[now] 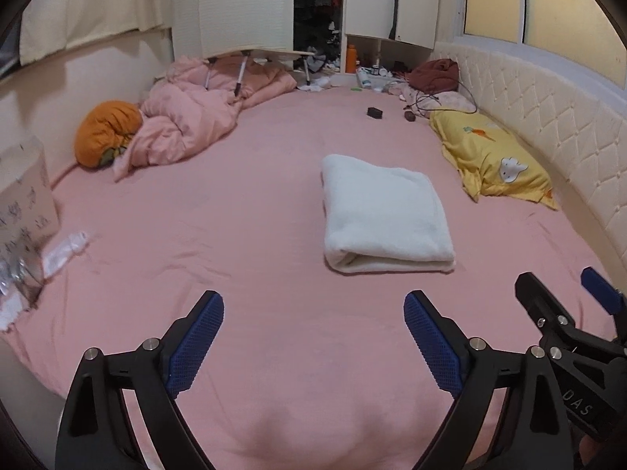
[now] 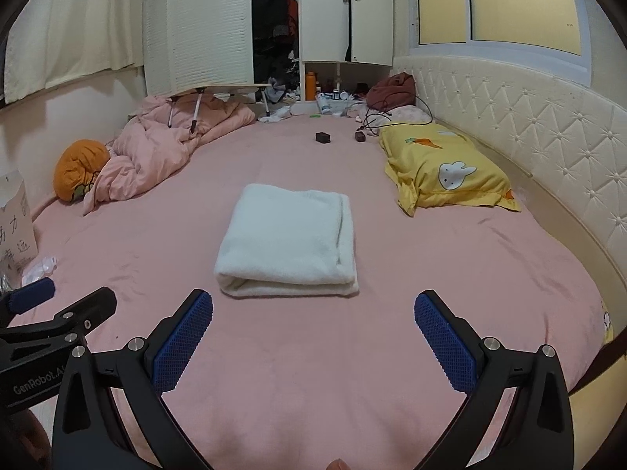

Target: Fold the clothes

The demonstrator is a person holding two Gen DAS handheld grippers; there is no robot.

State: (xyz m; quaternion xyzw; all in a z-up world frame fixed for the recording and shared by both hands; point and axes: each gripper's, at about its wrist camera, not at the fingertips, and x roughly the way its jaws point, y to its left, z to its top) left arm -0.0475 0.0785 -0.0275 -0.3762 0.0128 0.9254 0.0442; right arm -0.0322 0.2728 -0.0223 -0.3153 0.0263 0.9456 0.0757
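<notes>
We hold the left gripper [image 1: 313, 337] and the right gripper [image 2: 313, 337] over the pink bed [image 2: 450, 274], jaws spread wide and pinching nothing, with the white folded garment [image 2: 288, 241] lying ahead at mid-bed. If we reach in again, a jaw could snag the thick top layer and drag the stack open.

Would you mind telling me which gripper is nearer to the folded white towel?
Right, by a small margin. The right gripper sits almost straight behind the folded white towel, while the left gripper is offset to its left.
</notes>
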